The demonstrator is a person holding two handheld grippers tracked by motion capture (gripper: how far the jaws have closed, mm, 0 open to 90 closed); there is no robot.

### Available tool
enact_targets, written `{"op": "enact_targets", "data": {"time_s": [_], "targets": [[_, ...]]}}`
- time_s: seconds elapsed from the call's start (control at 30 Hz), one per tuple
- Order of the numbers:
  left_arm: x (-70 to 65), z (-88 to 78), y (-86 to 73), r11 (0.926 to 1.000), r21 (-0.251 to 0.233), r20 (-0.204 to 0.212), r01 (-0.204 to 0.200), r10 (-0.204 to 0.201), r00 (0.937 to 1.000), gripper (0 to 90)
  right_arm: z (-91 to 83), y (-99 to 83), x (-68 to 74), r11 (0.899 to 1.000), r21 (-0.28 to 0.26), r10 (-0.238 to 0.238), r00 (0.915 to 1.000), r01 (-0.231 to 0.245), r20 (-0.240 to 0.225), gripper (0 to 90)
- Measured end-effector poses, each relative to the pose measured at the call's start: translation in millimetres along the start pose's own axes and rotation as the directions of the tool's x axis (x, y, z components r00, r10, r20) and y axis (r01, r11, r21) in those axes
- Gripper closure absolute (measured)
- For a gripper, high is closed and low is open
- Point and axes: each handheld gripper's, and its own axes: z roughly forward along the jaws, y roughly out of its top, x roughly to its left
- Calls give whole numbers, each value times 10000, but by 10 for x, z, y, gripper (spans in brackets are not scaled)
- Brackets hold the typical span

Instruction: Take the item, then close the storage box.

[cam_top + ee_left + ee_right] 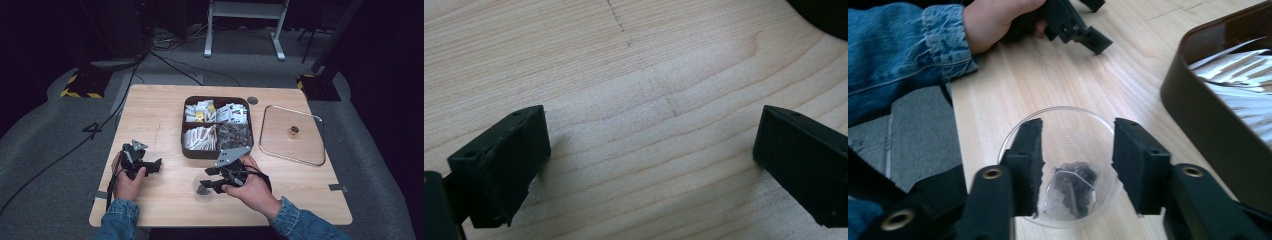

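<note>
R gripper jaws apart over cup, teabag lying inside, released. L gripper open, idle on table. Risk: jaw clips rim on exit, tips cup.

Dim surroundings, tabletop lit from above (close views soft).

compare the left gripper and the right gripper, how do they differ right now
The left gripper hangs open over bare table; the right gripper is open above a clear cup with a tea bag inside. The left gripper's jaws stand wider apart than the right's. Both hold nothing.
</note>
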Motion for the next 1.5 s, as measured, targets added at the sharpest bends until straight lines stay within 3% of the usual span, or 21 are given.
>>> {"op": "enact_targets", "data": {"time_s": [0.2, 0.57, 1.0, 1.13, 1.23, 1.27, 1.5], "targets": [[1, 0, 0, 10000, -9, -3, -9, 9, 10000, 22, -53, 22, -61, 9995, -223, 207, 9994, -201, 292, 485], [0, 4, 3, 10000, -11, 46, 2, -2, 10000, 21, -187, 68, -208, 9974, -577, 481, 9957, -435, 792, 458], [2, 8, 7, 10000, -29, 63, -14, 15, 10000, 21, -459, 130, -421, 9907, -1138, 931, 9819, -748, 1652, 453], [2, 8, 7, 10000, -25, 64, -20, 20, 10000, 21, -571, 137, -523, 9867, -1369, 1139, 9729, -873, 2010, 452], [4, 9, 9, 10000, -14, 65, -41, 41, 10000, 21, -701, 123, -650, 9797, -1641, 1520, 9601, -1150, 2347, 452], [4, 9, 9, 10000, -14, 65, -41, 41, 10000, 21, -701, 123, -650, 9797, -1641, 1520, 9601, -1150, 2347, 452], [7, 14, 15, 10000, -20, 61, -89, 89, 9999, 21, -929, 55, -906, 9688, -1890, 2136, 9276, -1606, 3064, 453]]}}
